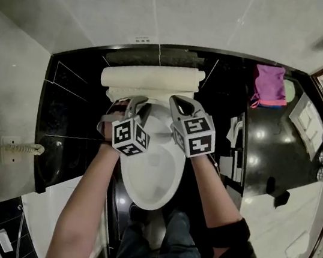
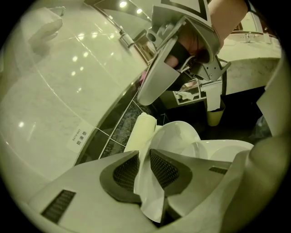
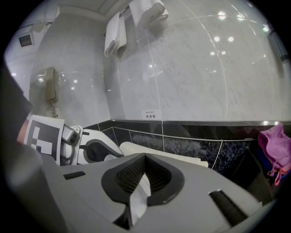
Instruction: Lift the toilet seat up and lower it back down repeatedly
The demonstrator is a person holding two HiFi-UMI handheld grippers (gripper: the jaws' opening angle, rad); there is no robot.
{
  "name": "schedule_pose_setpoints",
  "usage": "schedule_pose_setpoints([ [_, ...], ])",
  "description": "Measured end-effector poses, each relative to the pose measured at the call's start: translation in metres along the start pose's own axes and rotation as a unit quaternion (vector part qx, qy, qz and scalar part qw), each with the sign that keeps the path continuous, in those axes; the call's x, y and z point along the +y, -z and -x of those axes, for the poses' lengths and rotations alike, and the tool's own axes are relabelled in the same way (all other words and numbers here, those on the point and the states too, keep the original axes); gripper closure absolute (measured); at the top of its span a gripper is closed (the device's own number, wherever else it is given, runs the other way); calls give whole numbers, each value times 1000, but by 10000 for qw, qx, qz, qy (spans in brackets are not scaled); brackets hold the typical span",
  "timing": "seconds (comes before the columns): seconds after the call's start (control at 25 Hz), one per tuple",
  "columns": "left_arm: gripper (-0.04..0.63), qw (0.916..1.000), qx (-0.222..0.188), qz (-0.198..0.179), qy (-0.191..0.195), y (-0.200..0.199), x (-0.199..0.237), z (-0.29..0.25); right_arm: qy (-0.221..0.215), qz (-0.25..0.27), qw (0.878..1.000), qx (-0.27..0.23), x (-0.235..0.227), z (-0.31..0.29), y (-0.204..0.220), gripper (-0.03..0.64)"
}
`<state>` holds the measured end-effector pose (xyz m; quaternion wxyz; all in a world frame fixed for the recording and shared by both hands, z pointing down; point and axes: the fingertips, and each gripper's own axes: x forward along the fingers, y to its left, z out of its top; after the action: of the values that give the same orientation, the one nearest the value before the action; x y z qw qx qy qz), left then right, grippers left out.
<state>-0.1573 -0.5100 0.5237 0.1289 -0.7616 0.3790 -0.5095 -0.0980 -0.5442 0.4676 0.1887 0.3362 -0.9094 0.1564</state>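
Toilet seat (image 2: 178, 136) tilted up over bowl (image 2: 227, 152), pinched at bowl's left rear edge by left gripper (image 2: 144, 169). Right gripper (image 3: 144, 173) pressed together, empty. Follow hinge arc; hold pinch steady, no twisting.

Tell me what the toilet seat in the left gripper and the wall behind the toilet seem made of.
Toilet seat: probably moulded plastic, white, smooth, slightly glossy; it shows as a thin curved shell between the pads of the left gripper. Wall: looks like polished marble or marble-look tile, given pale veining, straight joints and sharp lamp reflections.
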Motion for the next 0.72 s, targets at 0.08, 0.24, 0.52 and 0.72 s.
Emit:
schedule_pose_setpoints([
  [0.08,508,10000,26,42,-38,2,1,3,20,1,10000,6,-1,1,3,597],
  [0.24,472,9999,28,5,-155,6,1,25,50,-34,10000,-21,9,14,-6,597],
  [0.52,547,9944,-552,731,-527,-11,12,144,281,53,9995,-147,65,72,-22,597],
  [0.72,595,9715,-1196,2035,-203,-28,3,260,536,176,9979,-326,138,148,-35,597],
])
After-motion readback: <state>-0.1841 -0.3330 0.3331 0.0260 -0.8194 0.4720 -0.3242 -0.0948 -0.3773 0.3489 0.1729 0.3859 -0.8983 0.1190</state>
